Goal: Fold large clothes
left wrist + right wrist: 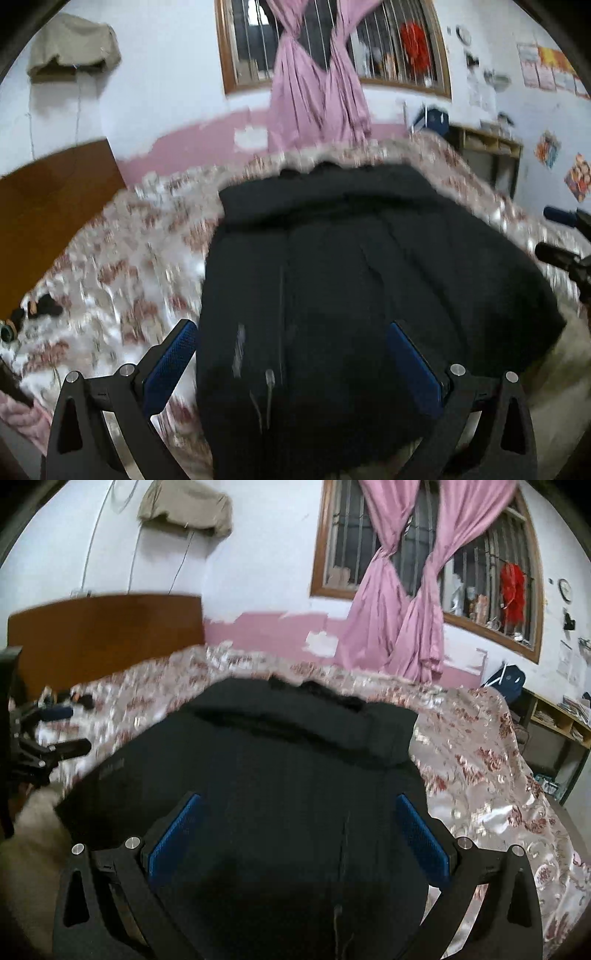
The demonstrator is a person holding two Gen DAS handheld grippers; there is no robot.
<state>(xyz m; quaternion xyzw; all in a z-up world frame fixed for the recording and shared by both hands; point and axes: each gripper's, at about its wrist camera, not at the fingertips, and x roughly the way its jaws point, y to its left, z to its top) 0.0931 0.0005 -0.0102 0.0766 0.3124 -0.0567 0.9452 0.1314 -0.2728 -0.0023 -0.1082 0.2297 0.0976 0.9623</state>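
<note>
A large black jacket lies spread on a floral bedspread, its collar end toward the far wall and a zipper pull near the camera. My left gripper hovers open over the jacket's near left part, blue pads wide apart, with nothing between them. In the right wrist view the same jacket fills the middle. My right gripper is open above its near part and holds nothing. Each gripper shows at the edge of the other's view: the right gripper and the left gripper.
A wooden headboard stands at the bed's left end, with small dark items on the bedspread nearby. Behind the bed are a barred window with pink curtains and, at the right, a shelf unit with a blue bag.
</note>
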